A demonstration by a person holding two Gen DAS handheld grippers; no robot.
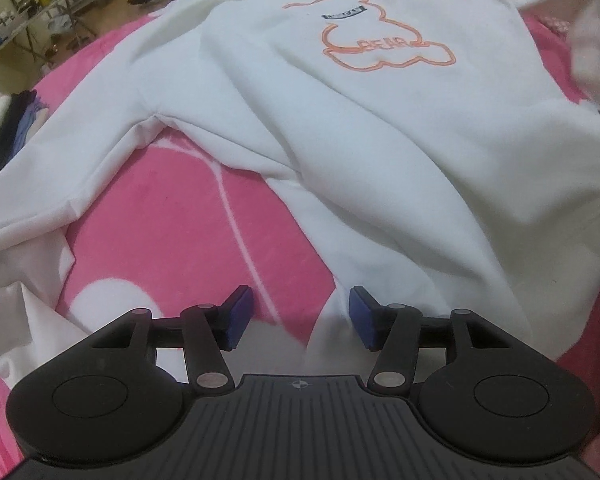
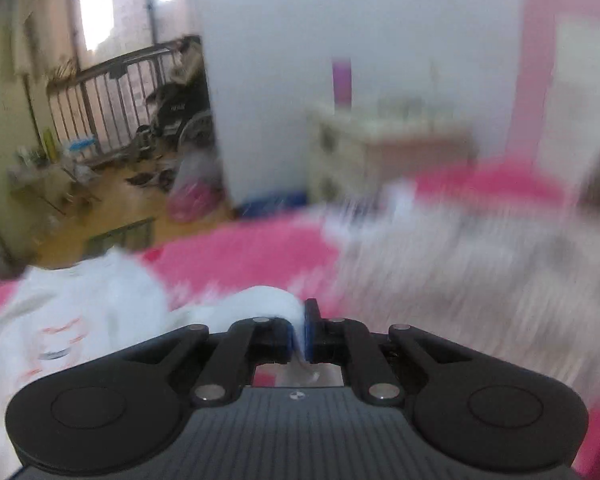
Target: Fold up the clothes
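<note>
A: Left gripper (image 1: pixel 302 317)?
B: Spread, blue pads (image 1: pixel 360 312) apart, nothing pinched. Poised over the hem edge of a white sweatshirt (image 1: pixel 340 128), right pad just beside the cloth.

A: Right gripper (image 2: pixel 299 330)?
B: Pressed together on a fold of the same white sweatshirt (image 2: pixel 112 312), fabric bulging up between the pads.

A: Where lying?
B: Spread on a pink blanket (image 1: pixel 172 208) with white shapes, orange bear outline (image 1: pixel 380 36) upward, one sleeve (image 1: pixel 52 184) stretched out leftward.

A: Containers?
B: Hard to tell. Only a blurred pale cabinet (image 2: pixel 380 152) beyond the bed, with a pink bottle (image 2: pixel 342 80) on top; contents unreadable. Pile of dark and white clothes (image 1: pixel 4 128) at the blanket's left edge.
</note>
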